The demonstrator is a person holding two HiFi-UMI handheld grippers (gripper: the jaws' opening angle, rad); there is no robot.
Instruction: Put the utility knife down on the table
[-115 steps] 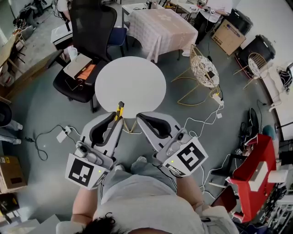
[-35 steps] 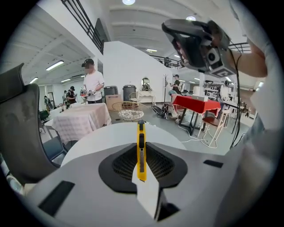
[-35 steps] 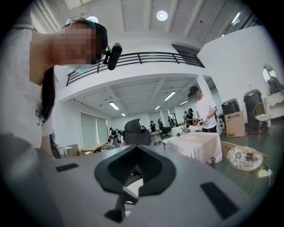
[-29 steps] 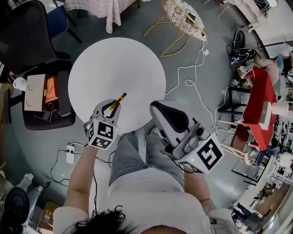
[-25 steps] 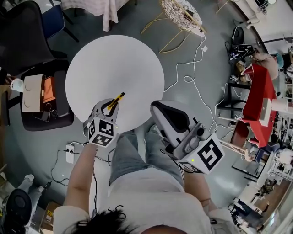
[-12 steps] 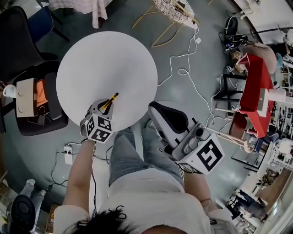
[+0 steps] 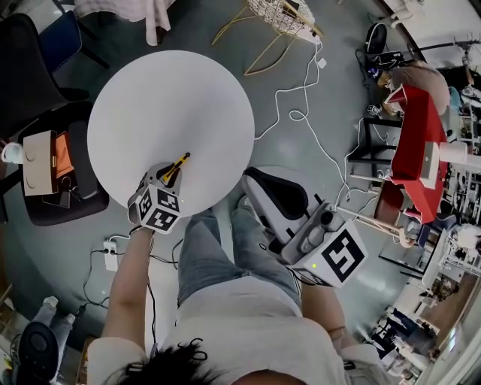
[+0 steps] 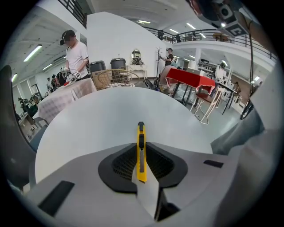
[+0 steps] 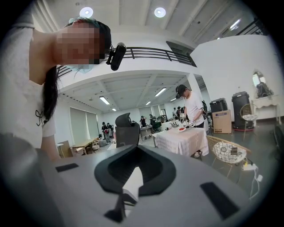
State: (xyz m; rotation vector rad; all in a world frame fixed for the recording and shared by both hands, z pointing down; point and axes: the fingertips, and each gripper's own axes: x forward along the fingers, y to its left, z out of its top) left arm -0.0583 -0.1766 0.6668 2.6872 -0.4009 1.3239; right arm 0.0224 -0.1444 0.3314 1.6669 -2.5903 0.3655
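Note:
A yellow utility knife sticks out of my left gripper, which is shut on it over the near edge of the round white table. In the left gripper view the utility knife stands clamped between the dark pads of the left gripper, its tip pointing out over the table. Whether the knife touches the tabletop cannot be told. My right gripper hangs off the table to the right, above the person's legs. In its own view the right gripper is shut with nothing in it.
A black office chair with a cardboard box stands left of the table. A wire chair is beyond it, white cables run over the floor, and a red cart stands at right. A power strip lies near the feet.
The left gripper has carried the knife from in front of the body out over the table's near part and sunk lower towards it. The right gripper stayed back, off the table.

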